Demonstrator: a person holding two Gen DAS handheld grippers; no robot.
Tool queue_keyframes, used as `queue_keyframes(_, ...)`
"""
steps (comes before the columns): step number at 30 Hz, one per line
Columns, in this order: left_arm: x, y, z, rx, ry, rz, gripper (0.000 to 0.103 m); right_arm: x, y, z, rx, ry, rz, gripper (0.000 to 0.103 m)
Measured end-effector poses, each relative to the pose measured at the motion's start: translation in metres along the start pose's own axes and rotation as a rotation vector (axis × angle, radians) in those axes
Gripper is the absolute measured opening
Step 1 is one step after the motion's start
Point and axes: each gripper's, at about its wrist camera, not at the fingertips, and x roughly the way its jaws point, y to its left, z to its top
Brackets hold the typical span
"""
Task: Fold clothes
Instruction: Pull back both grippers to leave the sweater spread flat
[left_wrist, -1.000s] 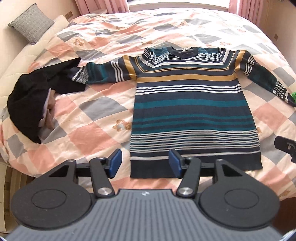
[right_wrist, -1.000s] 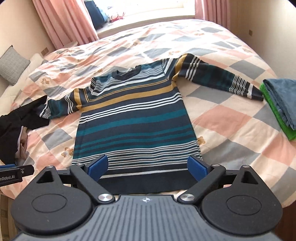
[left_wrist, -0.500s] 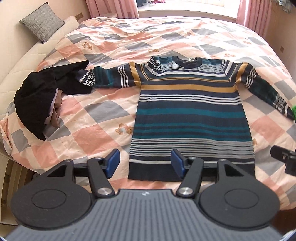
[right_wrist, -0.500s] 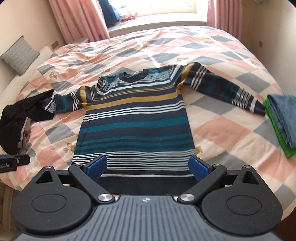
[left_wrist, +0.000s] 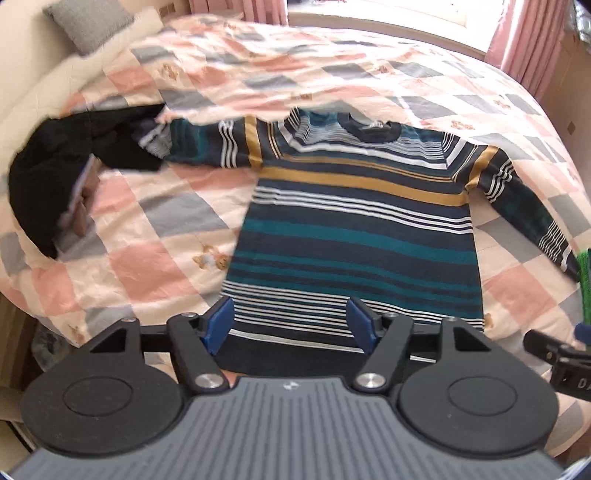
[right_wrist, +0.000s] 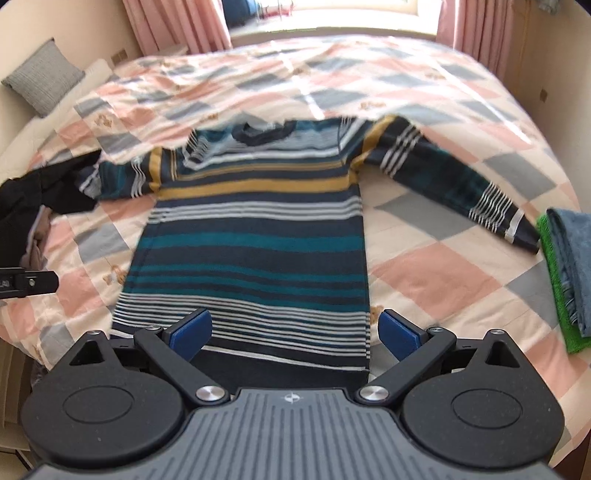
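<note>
Striped sweater (left_wrist: 354, 236) lies flat, front up, on the bed's checked quilt (left_wrist: 155, 266), both sleeves spread out to the sides, collar toward the window, hem toward the cameras at the near edge of the bed. Bands are navy, teal, white and mustard.

Left gripper (left_wrist: 290, 325): jaws spread wide, blue pads (left_wrist: 218, 321) over the hem on the sweater's left half, nothing between them. Whether the pads touch the cloth cannot be told from this view.

Right gripper (right_wrist: 295, 330): jaws spread wider still, straddling the hem's right portion; one pad sits over the stripes, the other just past the side seam over the quilt. Nothing held.

Writing: a small logo mark on each gripper body, no legible text. In the right wrist view the other gripper's finger at the left edge carries white letters, probably "AI", cut off by the frame. In the left wrist view the other gripper, at the right edge, shows a partial "D".

Surroundings: black garment pile (left_wrist: 48, 177) touches the left sleeve cuff. Folded blue cloth (right_wrist: 572, 266) on a green one (right_wrist: 554, 288) sits just beside the right cuff. Grey pillow (right_wrist: 44, 81) at the far left; pink curtains (right_wrist: 177, 26) by the window. Both frames are blurred in the upper half.
</note>
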Motion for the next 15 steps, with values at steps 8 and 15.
queue_keyframes(8,0.086,0.079,0.006,-0.203,0.125,-0.028,0.061,0.07,0.012,0.0,0.021,0.163,-0.011,0.099)
queue_keyframes(15,0.199,0.173,0.058,-0.271,0.162,0.012,0.061,0.166,0.044,0.033,0.047,0.252,-0.082,0.099)
